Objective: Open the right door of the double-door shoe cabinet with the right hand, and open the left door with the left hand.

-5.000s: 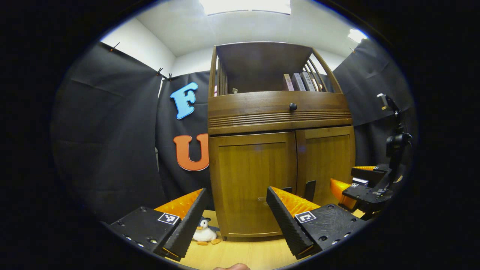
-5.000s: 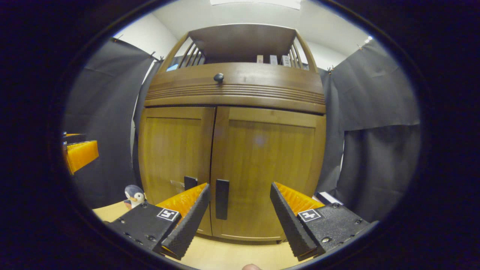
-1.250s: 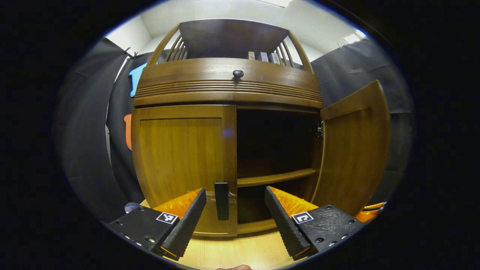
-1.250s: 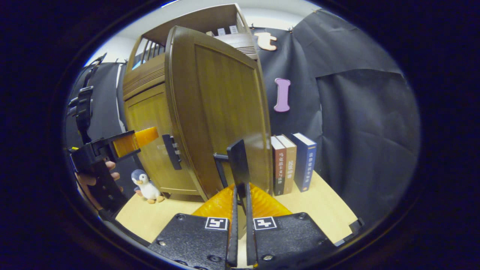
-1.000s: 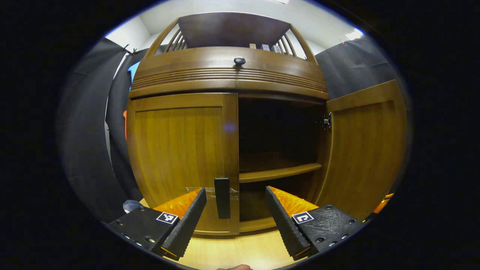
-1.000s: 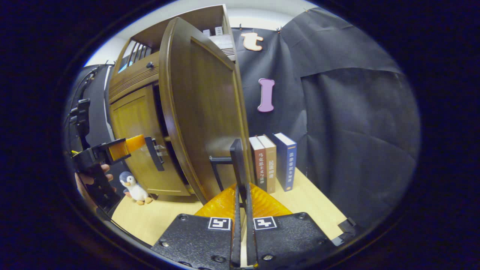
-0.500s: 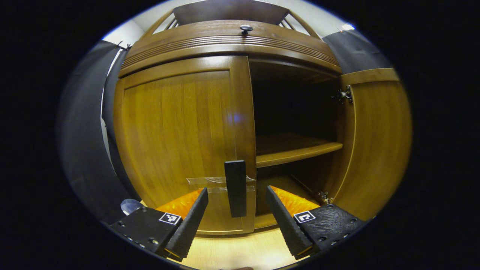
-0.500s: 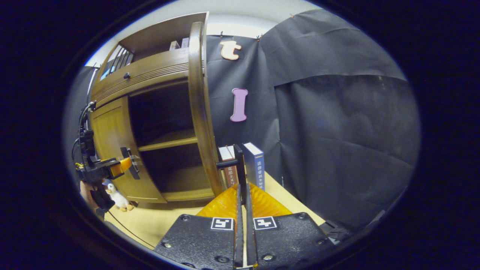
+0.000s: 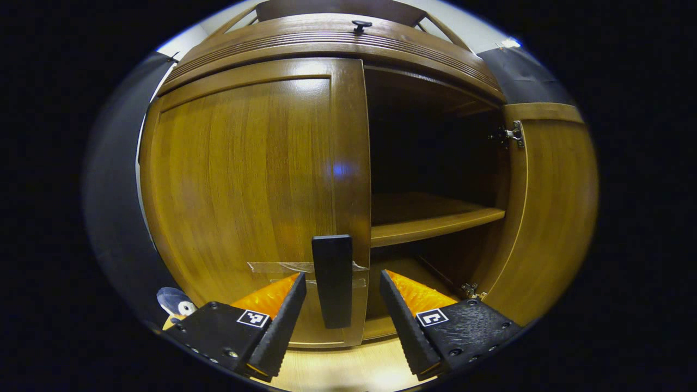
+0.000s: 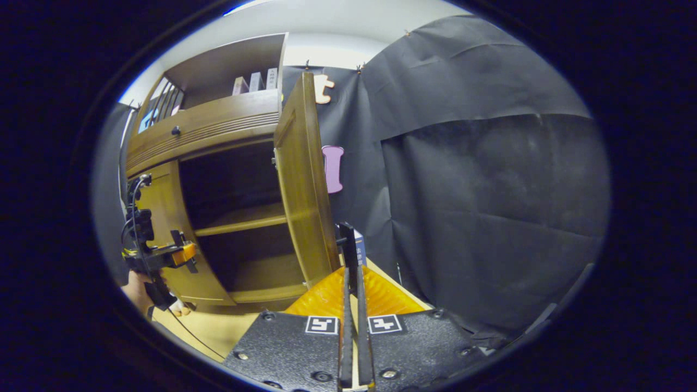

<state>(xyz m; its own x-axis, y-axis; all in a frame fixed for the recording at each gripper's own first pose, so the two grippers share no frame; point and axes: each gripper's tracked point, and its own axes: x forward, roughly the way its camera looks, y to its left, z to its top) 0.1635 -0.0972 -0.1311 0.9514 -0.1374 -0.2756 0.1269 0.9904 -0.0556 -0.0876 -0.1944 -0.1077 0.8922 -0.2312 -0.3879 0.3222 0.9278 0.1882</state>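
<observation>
The right gripper [image 10: 352, 305] clamps the black bar handle [image 10: 348, 251] of the swung-out brown wooden right door [image 10: 302, 185]. The left gripper [image 9: 342, 313], spread wide, straddles the closed left door's black handle [image 9: 332, 280]; toy penguin [image 9: 174, 301] beside.

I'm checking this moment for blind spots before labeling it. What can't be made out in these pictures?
- Left gripper view: upper compartment of the shoe cabinet is too dark; contents unclear.
- Left gripper view: plush toy is mostly hidden behind the left gripper.
- Right gripper view: book is largely covered by the right door handle.
</observation>
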